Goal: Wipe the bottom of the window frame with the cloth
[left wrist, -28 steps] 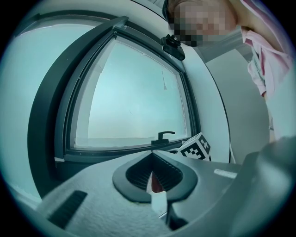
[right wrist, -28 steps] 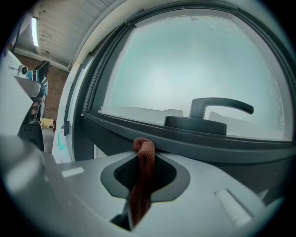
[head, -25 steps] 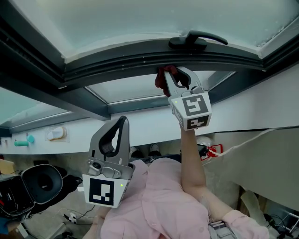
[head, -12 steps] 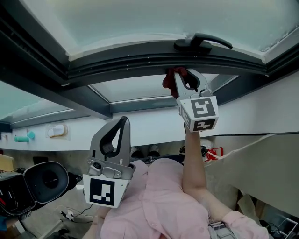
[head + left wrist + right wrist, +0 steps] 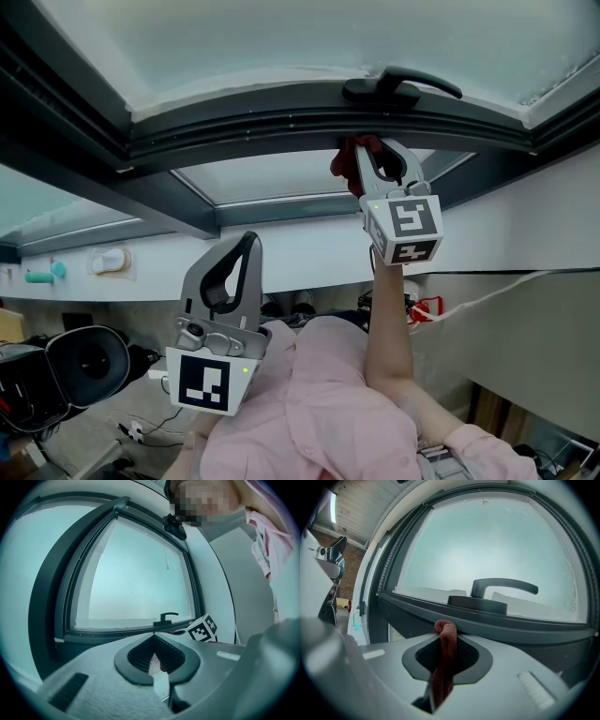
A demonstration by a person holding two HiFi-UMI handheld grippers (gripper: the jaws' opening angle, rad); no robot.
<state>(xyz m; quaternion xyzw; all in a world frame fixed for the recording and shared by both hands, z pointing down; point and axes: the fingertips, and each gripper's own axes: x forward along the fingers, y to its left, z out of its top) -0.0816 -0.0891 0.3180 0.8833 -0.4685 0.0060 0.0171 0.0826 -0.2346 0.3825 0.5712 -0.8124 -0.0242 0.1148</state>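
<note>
My right gripper [image 5: 364,155] is raised to the dark bottom rail of the window frame [image 5: 281,122], just under the black window handle [image 5: 401,84]. It is shut on a dark red cloth [image 5: 349,155], whose bunched end sticks out past the fingertips against the rail. In the right gripper view the red cloth [image 5: 445,660] runs up between the closed jaws to the window frame [image 5: 497,623] below the handle [image 5: 497,592]. My left gripper [image 5: 236,262] hangs low at the left, shut and empty, well away from the frame.
A white sill and wall [image 5: 309,253] run below the frame. A second, open sash [image 5: 262,178] lies under the rail. A black round device [image 5: 84,361] sits lower left. The person's pink sleeve [image 5: 328,412] fills the bottom centre.
The right gripper with the cloth has slid to the right along the bottom rail, now under the handle. The left gripper has stayed put.
</note>
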